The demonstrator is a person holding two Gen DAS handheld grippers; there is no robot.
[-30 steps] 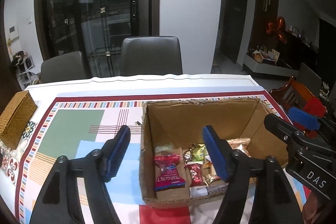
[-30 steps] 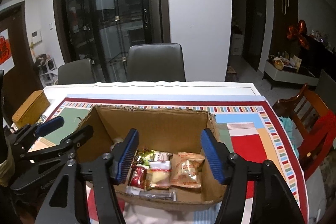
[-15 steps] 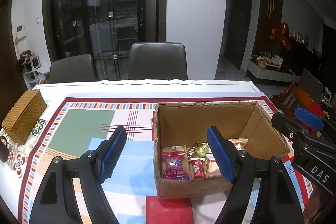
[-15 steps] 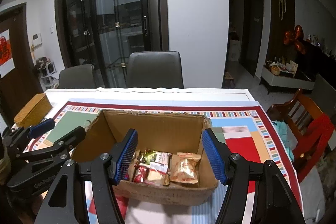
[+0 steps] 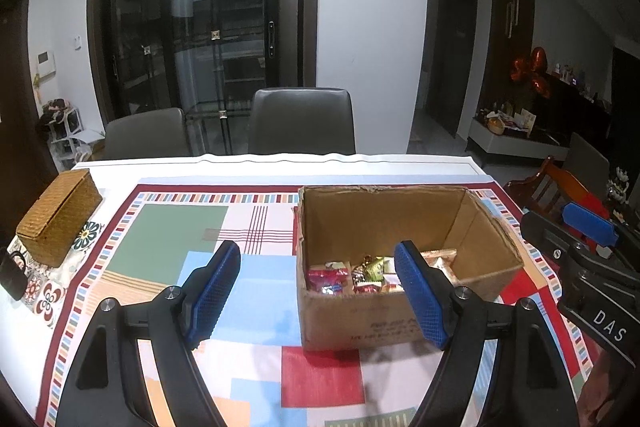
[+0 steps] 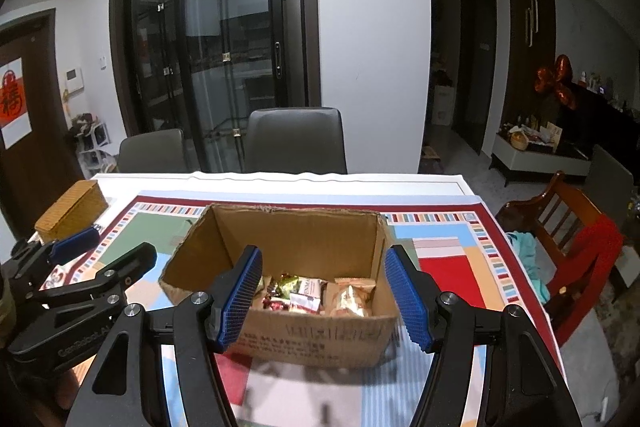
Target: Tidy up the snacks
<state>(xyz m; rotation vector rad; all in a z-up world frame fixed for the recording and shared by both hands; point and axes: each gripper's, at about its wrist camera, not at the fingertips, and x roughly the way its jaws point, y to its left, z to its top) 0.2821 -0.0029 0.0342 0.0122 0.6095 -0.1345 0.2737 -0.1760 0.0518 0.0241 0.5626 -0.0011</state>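
Both the left gripper [image 5: 318,293] and right gripper [image 6: 322,301] hang empty, jaws spread, before the snack-filled cardboard box [image 6: 312,341].

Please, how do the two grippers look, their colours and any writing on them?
Both are black plastic. The left gripper and the right gripper each carry two fingers with blue ribbed pads and silver screws. White letters "DAS" mark the right one's body; the left one's raised lettering is hard to read.
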